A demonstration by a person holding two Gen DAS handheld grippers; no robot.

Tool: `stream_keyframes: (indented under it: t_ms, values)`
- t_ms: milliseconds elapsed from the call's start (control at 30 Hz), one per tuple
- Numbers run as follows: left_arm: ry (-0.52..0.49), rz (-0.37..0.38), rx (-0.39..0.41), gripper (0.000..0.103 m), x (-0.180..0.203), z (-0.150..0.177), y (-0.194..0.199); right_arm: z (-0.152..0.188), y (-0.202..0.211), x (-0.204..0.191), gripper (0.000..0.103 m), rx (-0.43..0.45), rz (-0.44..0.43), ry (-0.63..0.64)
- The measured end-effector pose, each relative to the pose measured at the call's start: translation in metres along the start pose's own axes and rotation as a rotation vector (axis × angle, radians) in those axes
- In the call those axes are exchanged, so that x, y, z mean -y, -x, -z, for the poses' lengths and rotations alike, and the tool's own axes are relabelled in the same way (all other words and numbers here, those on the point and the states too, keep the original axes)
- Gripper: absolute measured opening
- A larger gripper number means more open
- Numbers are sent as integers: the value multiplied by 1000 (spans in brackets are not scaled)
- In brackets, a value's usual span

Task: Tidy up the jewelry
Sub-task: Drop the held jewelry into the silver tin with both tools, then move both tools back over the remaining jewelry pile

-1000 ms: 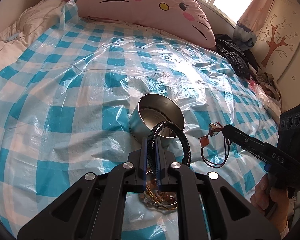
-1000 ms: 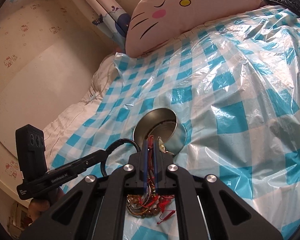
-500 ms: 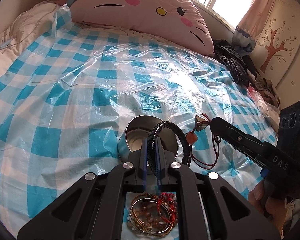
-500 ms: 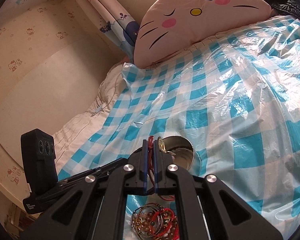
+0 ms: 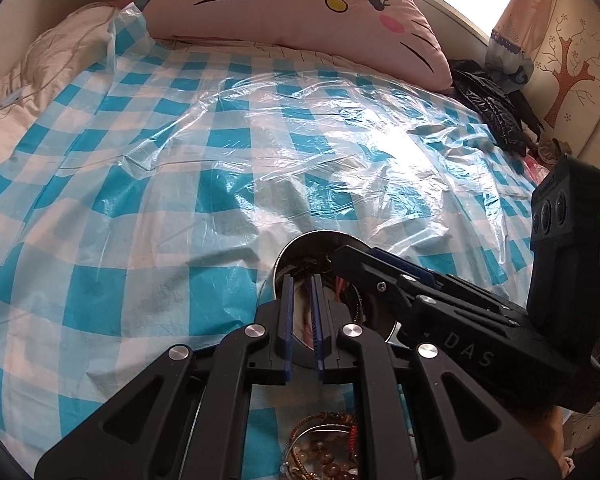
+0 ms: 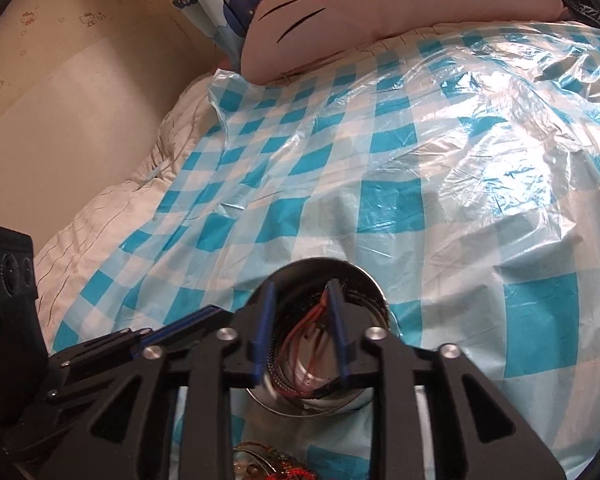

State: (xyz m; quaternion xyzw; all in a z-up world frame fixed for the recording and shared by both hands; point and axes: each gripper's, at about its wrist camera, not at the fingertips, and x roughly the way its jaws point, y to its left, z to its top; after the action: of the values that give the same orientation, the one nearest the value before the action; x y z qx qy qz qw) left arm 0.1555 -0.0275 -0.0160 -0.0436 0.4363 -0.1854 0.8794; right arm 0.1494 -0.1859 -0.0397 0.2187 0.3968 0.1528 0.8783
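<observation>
A round steel tin (image 5: 314, 240) (image 6: 324, 266) stands on the checked plastic sheet. Both grippers hover over its mouth. My left gripper (image 5: 301, 280) is open and empty. My right gripper (image 6: 300, 288) is open too; it reaches in from the right in the left wrist view (image 5: 380, 276). A red cord necklace (image 6: 304, 324) and a black braided bracelet (image 6: 278, 354) lie inside the tin. A heap of beaded bracelets (image 5: 324, 452) (image 6: 268, 464) lies on the sheet under the grippers' bodies.
A pink cat-face pillow (image 5: 296, 4) (image 6: 400, 8) lies at the head of the bed. Black clothing (image 5: 488, 108) is piled at the far right. A white quilt (image 6: 100, 232) borders the sheet on the left.
Both grippers moved forward over the tin and opened. The black bracelet left my left gripper and the red cord necklace left my right gripper; both now lie in the tin.
</observation>
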Motion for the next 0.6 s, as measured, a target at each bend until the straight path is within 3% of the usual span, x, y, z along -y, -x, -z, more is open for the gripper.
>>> stream_keyframes:
  t_ms: [200, 267, 333, 600]
  values:
    - [10, -36, 15, 13, -5, 11, 22, 9, 41, 1, 46, 82, 24, -8]
    - [-9, -60, 16, 28, -2, 21, 29, 18, 55, 4, 47, 96, 34, -28]
    - [-26, -80, 17, 50, 2, 33, 36, 29, 69, 7, 49, 106, 50, -43]
    - [-129, -90, -50, 52, 27, 80, 38, 79, 107, 12, 51, 79, 132, -41]
